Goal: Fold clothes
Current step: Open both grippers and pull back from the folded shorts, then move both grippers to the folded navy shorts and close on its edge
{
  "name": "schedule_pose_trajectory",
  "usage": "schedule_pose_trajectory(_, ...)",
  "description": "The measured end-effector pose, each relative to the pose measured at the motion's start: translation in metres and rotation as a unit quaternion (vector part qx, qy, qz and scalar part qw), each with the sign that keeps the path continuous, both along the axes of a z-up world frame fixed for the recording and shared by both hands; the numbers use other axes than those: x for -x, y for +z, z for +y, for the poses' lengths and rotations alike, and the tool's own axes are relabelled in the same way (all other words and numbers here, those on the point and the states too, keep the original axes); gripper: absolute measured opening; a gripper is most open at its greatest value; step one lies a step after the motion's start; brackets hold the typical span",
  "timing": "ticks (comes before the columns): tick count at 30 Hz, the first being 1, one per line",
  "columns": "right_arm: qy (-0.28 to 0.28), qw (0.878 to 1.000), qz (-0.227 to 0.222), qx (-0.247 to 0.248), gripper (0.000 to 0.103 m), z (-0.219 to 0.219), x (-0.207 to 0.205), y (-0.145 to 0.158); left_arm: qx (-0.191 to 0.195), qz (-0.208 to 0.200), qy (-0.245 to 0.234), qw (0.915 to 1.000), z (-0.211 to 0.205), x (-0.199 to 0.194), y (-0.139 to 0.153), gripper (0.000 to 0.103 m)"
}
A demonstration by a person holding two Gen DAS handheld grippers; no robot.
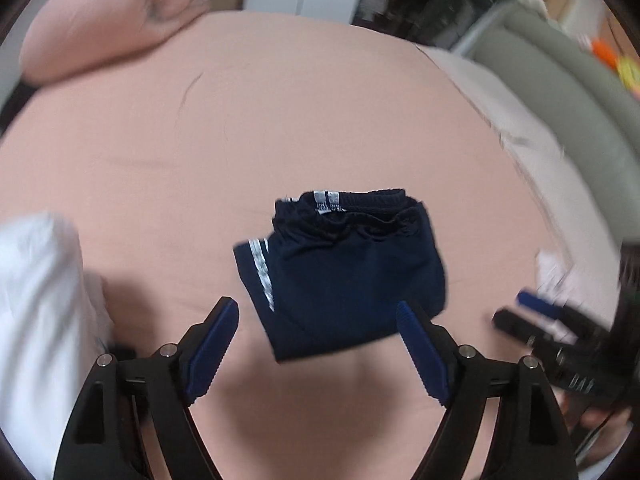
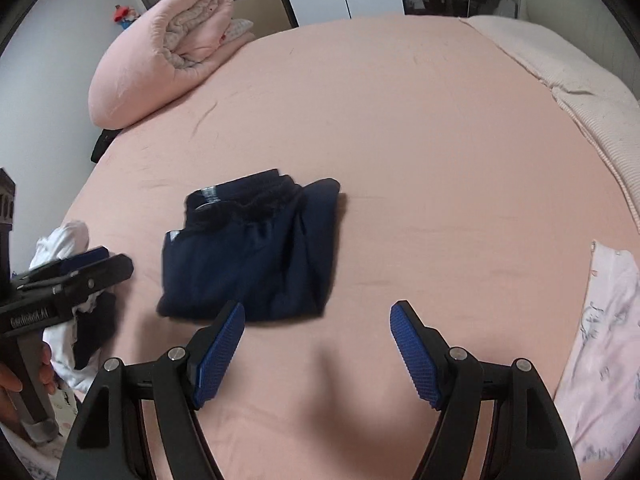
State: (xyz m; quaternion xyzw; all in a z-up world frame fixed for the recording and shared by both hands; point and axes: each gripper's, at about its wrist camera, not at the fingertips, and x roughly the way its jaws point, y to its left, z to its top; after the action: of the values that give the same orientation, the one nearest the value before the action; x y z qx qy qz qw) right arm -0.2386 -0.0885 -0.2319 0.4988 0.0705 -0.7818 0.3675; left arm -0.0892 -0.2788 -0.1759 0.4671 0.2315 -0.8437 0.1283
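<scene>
Jaws of left gripper (image 1: 318, 322) and right gripper (image 2: 318, 326) are spread with nothing between the pads, so both are released and clear above the bed sheet (image 2: 400, 140). Folded navy shorts (image 2: 252, 248) lie flat at 11 o'clock in the right view, waistband far, likely a finished fold. Unfolded white garment pile (image 2: 64, 248) waits at 9 o'clock, pink printed garment (image 2: 608, 320) at 3. Rolled pink duvet (image 2: 160, 52) sits far at 11, out of the work area.

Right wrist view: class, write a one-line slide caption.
Open right tongs hover above a folded navy garment lying on the pink bed sheet.
</scene>
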Motion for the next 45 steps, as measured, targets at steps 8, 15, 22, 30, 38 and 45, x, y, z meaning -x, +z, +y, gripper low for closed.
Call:
schedule_pose_trajectory(8, 0.012, 1.000, 0.009, 0.009, 0.077, -0.005, -0.031, 0.029, -0.088, 0.035, 0.049, 0.9943, 0.005, -0.027, -0.002, 0.084)
schedule_pose_trajectory(15, 0.000, 1.000, -0.009, 0.025, 0.077, -0.006, -0.041, 0.035, -0.150, 0.026, 0.071, 0.9857, 0.004, -0.035, -0.026, 0.085)
schedule_pose_trajectory(22, -0.051, 0.991, -0.110, 0.053, 0.080, 0.001, -0.029, -0.002, -0.203, -0.009, 0.098, 0.9742, -0.007, -0.033, -0.065, 0.085)
schedule_pose_trajectory(30, -0.075, 0.968, -0.212, 0.110, 0.080, 0.004, -0.016, -0.045, -0.291, 0.005, 0.141, 0.9461, -0.026, -0.038, -0.097, 0.085)
schedule_pose_trajectory(38, -0.165, 0.910, -0.328, 0.190, 0.080, 0.024, -0.003, -0.098, -0.307, 0.047, 0.165, 0.9361, -0.028, -0.037, -0.103, 0.089)
schedule_pose_trajectory(45, -0.197, 0.868, -0.365, 0.273, 0.080, 0.021, 0.009, -0.116, -0.330, 0.075, 0.169, 0.9258, -0.031, -0.032, -0.107, 0.102)
